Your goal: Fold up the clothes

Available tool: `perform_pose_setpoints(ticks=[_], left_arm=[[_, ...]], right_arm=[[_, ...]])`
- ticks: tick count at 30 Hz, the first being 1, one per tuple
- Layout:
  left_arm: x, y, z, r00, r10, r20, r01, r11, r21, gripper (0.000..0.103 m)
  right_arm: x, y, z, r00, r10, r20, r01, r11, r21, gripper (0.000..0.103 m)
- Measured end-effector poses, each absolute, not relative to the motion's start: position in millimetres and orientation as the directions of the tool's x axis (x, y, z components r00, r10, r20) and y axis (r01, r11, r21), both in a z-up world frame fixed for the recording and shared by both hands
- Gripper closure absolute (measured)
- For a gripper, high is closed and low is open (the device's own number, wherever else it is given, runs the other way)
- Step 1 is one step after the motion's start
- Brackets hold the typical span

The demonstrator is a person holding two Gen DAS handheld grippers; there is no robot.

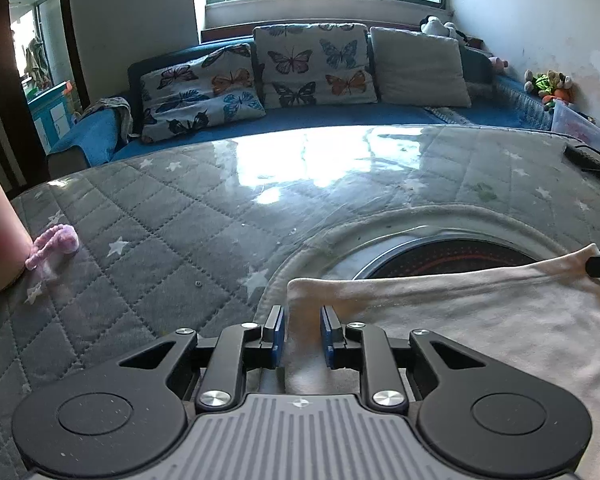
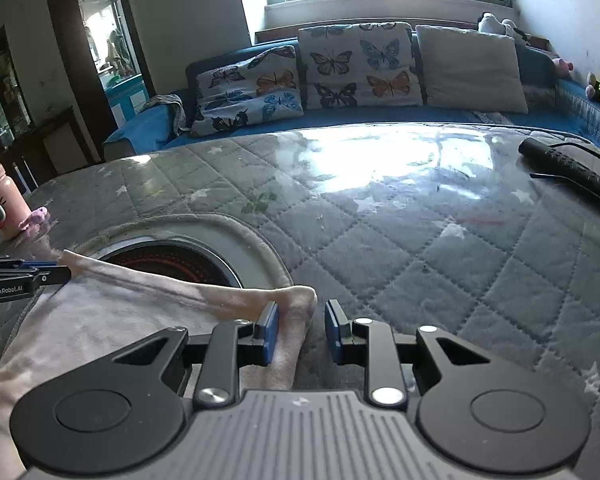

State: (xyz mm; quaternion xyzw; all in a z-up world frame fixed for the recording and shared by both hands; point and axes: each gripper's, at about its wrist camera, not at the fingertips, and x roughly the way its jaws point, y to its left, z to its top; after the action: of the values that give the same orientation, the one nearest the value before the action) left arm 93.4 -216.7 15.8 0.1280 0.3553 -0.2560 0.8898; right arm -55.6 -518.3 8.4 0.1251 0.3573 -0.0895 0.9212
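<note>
My left gripper (image 1: pixel 302 332) and right gripper (image 2: pixel 301 330) each stand at a far corner of the pale pink garment (image 1: pixel 460 320), which lies flat on the quilted table cover (image 1: pixel 160 216) with its far edge across the round burner opening (image 1: pixel 452 258). Both sets of jaws are parted, the cloth lying loose between the pads with visible gaps, so neither grips. For a clean fold, I judge both should take matching bites at the corners before lifting evenly, keeping the hem taut.
</note>
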Motion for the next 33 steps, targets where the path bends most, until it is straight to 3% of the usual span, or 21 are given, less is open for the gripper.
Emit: perform_pose_setpoints(ticks=[1, 2, 3, 13, 19, 21, 33], left_arm=[[92.8, -217.5, 15.4, 0.618, -0.367, -0.695, 0.553, 0.832, 0.053, 0.09], [92.0, -218.5, 14.8, 0.621, -0.368, -0.692, 0.559, 0.827, 0.062, 0.096], [91.1, -219.4, 14.3, 0.624, -0.37, -0.688, 0.565, 0.822, 0.07, 0.097], [111.0, -211.0, 32.9, 0.685, -0.369, -0.628, 0.512, 0.857, 0.055, 0.098], [134.5, -214.1, 30.0, 0.685, -0.336, -0.646, 0.479, 0.876, 0.052, 0.097], [135.8, -215.3, 27.0, 0.676, -0.332, -0.657, 0.481, 0.875, 0.053, 0.094], [74.4, -193.0, 42.6, 0.618, -0.42, -0.665, 0.578, 0.815, 0.023, 0.089]], right_arm=[[-55.2, -517.7, 8.9, 0.728, -0.073, -0.682, 0.249, 0.955, 0.164, 0.083], [-54.6, -517.1, 9.6, 0.728, -0.072, -0.682, 0.245, 0.956, 0.161, 0.096], [-53.4, -516.6, 10.9, 0.73, -0.075, -0.679, 0.244, 0.957, 0.157, 0.097], [-20.2, -518.6, 27.7, 0.761, -0.087, -0.643, 0.228, 0.964, 0.14, 0.097], [13.7, -522.9, 26.2, 0.755, -0.084, -0.651, 0.214, 0.969, 0.124, 0.096], [18.7, -522.3, 24.7, 0.747, -0.088, -0.659, 0.209, 0.972, 0.107, 0.091], [-38.3, -490.7, 40.5, 0.737, 0.028, -0.676, 0.06, 0.992, 0.107, 0.091]])
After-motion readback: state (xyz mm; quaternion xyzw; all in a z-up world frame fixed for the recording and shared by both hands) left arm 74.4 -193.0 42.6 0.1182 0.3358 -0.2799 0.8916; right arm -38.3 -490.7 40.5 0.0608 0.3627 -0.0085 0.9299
